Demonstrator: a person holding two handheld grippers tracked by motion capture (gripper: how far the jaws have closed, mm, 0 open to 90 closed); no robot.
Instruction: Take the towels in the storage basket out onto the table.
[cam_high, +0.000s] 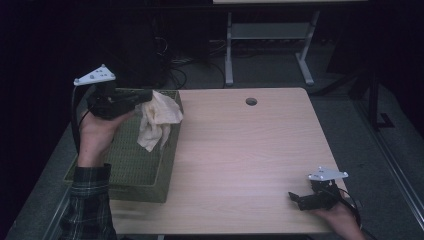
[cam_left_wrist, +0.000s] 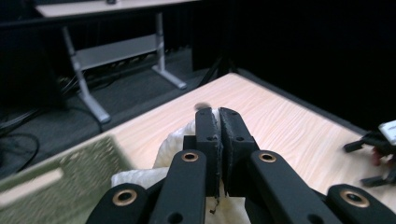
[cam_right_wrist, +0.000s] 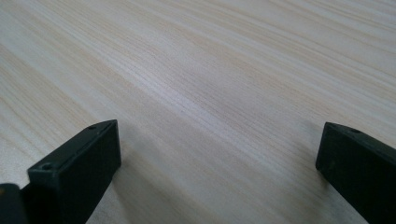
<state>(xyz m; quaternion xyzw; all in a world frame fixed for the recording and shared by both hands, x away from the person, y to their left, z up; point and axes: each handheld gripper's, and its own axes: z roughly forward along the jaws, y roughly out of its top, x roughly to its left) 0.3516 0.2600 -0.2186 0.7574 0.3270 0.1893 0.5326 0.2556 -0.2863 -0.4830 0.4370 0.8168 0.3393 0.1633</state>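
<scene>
Above the basket (cam_high: 125, 165), cloth (cam_high: 159, 120) pinched between jaws

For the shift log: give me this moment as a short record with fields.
scene: wooden table, green woven basket at its left edge
left gripper: shut on the cream cloth, held above the basket
cloth: bunched, hanging from the jaws, lower end over the basket
right gripper: open, holds nothing, low over the table's near right corner
table hole: round, near the far edge
</scene>
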